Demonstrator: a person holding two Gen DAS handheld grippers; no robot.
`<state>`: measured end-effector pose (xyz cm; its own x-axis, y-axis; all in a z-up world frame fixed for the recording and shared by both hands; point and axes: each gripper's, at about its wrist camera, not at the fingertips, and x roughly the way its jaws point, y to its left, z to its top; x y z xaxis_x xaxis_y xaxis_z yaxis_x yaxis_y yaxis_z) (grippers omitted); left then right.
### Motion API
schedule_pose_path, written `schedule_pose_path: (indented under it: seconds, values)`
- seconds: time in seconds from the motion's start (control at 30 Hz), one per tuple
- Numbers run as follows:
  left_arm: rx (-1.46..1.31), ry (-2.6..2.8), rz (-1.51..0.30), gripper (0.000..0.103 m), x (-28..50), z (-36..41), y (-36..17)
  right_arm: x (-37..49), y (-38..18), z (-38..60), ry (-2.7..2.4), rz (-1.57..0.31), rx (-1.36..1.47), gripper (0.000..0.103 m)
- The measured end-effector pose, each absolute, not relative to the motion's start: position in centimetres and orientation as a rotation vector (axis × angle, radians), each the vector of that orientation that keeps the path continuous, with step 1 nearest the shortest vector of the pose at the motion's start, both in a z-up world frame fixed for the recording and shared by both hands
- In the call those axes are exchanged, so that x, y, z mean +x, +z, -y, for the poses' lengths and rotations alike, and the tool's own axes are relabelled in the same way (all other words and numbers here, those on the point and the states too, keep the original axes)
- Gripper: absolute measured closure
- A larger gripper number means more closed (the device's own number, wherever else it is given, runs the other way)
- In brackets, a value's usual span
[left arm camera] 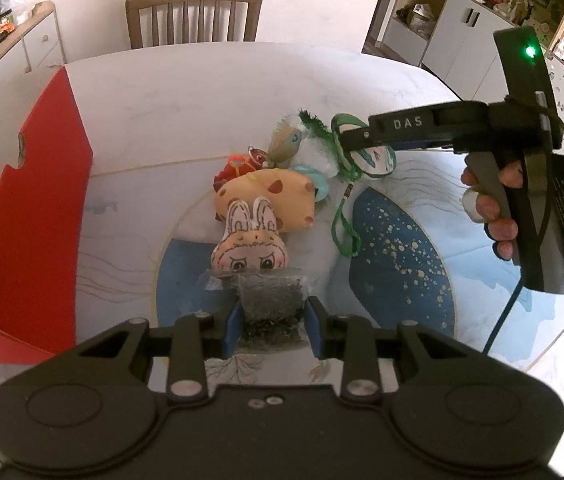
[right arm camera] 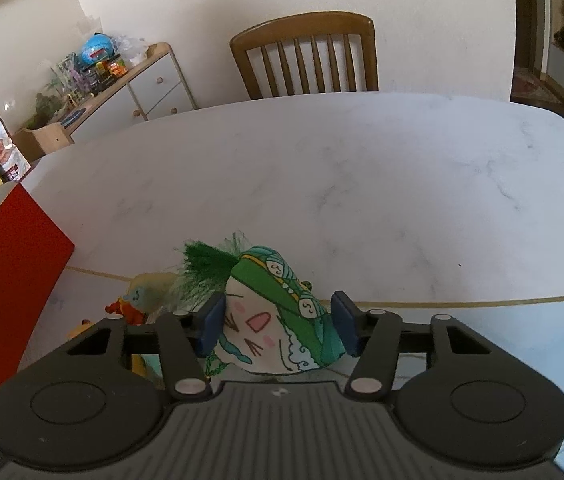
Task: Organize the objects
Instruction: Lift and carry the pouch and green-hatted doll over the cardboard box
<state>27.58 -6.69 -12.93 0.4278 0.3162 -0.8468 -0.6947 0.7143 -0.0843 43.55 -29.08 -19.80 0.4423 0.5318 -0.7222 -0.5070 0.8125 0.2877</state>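
Left gripper pinching a grey mesh pouch that hides the bunny-face plush's chin; right gripper clamping a green-and-white cat-face plush.

— What carries everything?

— A white marble-look table with rounded corners. Its near part is covered by a mat printed with blue patches and gold speckles, edged by a thin gold line.

— And what lies on it?

— Take the red cardboard box as the landmark; it stands at the table's left edge. To its right, on the mat, is a huddle of small plush toys: a rabbit-face plush nearest the camera, an orange cushion with brown spots touching it behind, a small red charm beyond that, and a grey-brown doll farthest back.

— Anything else?

— A green cord loops across the mat right of the cushion.
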Motion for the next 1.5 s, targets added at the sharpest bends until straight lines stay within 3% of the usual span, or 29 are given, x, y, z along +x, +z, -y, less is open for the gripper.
schedule_pose_path:
  seconds: [0.3,0.8,1.5]
  values:
    - [-0.452,0.660,-0.911,0.071,27.1,7.1,-12.3,41.9,-17.9,29.8,0.631,-0.877,0.026,0.048]
    - [-0.434,0.645,-0.801,0.071,24.9,6.6,-7.0,34.7,-8.8,30.6,0.698,-0.770,-0.016,0.048]
    - [-0.381,0.687,-0.734,0.071,15.2,0.5,-0.6,25.9,-0.9,17.8,0.814,-0.675,-0.128,0.048]
